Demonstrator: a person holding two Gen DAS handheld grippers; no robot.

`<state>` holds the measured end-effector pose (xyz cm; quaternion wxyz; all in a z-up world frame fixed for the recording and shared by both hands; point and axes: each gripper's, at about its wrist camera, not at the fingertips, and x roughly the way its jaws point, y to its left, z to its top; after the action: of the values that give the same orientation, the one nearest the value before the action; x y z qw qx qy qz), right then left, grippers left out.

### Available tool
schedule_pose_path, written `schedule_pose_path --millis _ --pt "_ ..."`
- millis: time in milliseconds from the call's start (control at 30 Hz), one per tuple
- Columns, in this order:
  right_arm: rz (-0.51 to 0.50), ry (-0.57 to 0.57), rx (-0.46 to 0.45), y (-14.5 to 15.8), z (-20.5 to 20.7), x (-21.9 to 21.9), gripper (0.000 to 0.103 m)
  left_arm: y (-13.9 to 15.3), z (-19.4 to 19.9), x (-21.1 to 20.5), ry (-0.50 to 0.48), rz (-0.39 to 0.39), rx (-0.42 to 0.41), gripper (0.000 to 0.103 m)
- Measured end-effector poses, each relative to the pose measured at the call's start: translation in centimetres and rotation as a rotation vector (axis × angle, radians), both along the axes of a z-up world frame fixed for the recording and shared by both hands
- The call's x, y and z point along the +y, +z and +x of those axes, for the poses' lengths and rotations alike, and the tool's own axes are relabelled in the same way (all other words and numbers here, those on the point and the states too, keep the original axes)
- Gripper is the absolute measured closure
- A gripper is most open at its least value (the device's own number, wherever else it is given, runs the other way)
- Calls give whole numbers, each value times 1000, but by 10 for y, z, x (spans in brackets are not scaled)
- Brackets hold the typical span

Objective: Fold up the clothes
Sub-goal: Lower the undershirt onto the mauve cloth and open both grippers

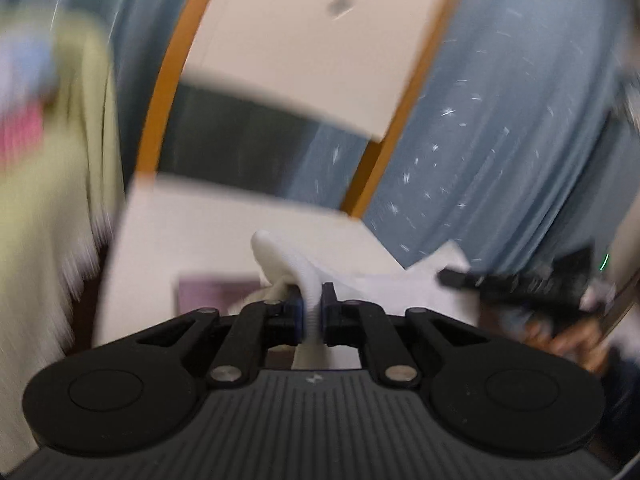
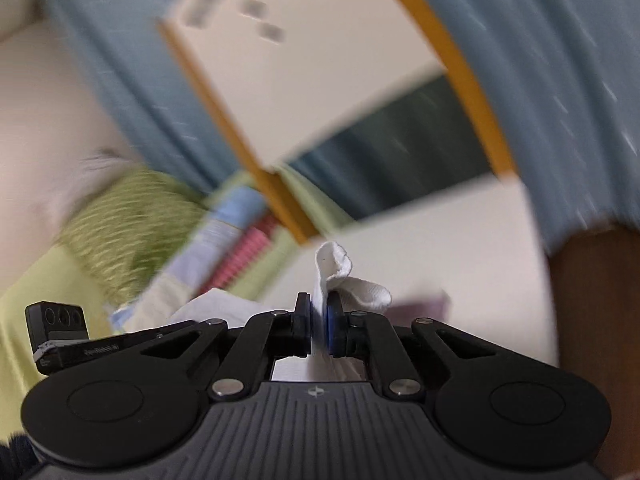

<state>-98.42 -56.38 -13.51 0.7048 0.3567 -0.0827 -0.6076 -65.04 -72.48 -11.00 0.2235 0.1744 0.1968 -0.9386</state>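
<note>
Both grippers clenched on one white cloth [image 1: 288, 264], each pinching a bunched edge. In the left wrist view, left gripper [image 1: 316, 312] with fingers [image 1: 329, 300] tight on a ribbed fold that rises above the tips and curls leftward; more of the cloth trails off to the right toward the right gripper [image 1: 520, 280], seen dark and blurred at the right edge. In the right wrist view, right gripper [image 2: 319, 320] nipping a thin layer, a small flap [image 2: 360, 292] flopping over to the right of the blue pads, further white fabric spreading low and left toward the other tool [image 2: 80, 344].

Cloth held up in the air, apparently clear of any surface, though heavy motion blur leaves that uncertain. Long axis slung between the two grips, roughly side to side. Neither hand nearer: both already on it, at opposite ends.

Behind: blue curtain [image 1: 500, 100], orange-framed window [image 1: 320, 40], green bedding [image 2: 132, 216] low on the left side.

Probably mid-lift or mid-shake, ahead of spreading the cloth flat.
</note>
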Motion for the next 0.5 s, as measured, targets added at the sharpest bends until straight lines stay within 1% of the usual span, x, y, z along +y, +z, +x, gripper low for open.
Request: schedule_pose_path --millis 33,67,100,133,167,200,233,267,300,333,367,400,467,500 --pt "-32 10 23 1 3 1 94 -2 0 6 15 -42 -13 93" --pt "9 -8 29 -1 2 -5 91 -7 -2 3 34 -27 -41 92" --pt "81 -31 24 -7 -1 -14 87 -12 -4 -2 52 6 -71 86" --pt "140 -48 10 -14 -4 -22 82 -20 -7 -12 68 80 -103 83" --pt "183 -61 -12 -21 -7 -28 81 -25 -8 -23 79 152 -120 77" --pt "203 -63 -42 -26 -10 -31 80 -28 -6 -34 83 222 -101 73" --pt "203 -61 -77 -28 -13 -33 76 -30 -4 -45 87 292 -82 69" --pt "199 -65 -107 -28 -15 -34 70 -31 -2 -55 89 360 -55 57" --pt "198 -70 -132 -28 -18 -34 67 -31 2 -65 82 424 -11 42" --pt "203 -72 -151 -28 -20 -36 65 -30 4 -74 76 485 28 40" --pt "213 -76 -157 -28 -22 -38 65 -29 5 -82 76 525 52 39" --pt "223 -79 -163 -29 -23 -40 65 -28 2 -88 77 542 49 39" --pt "243 -78 -158 -29 -25 -44 65 -25 -9 -95 64 529 -3 41" --pt "251 -76 -153 -29 -24 -47 66 -25 -15 -96 49 516 -36 45"
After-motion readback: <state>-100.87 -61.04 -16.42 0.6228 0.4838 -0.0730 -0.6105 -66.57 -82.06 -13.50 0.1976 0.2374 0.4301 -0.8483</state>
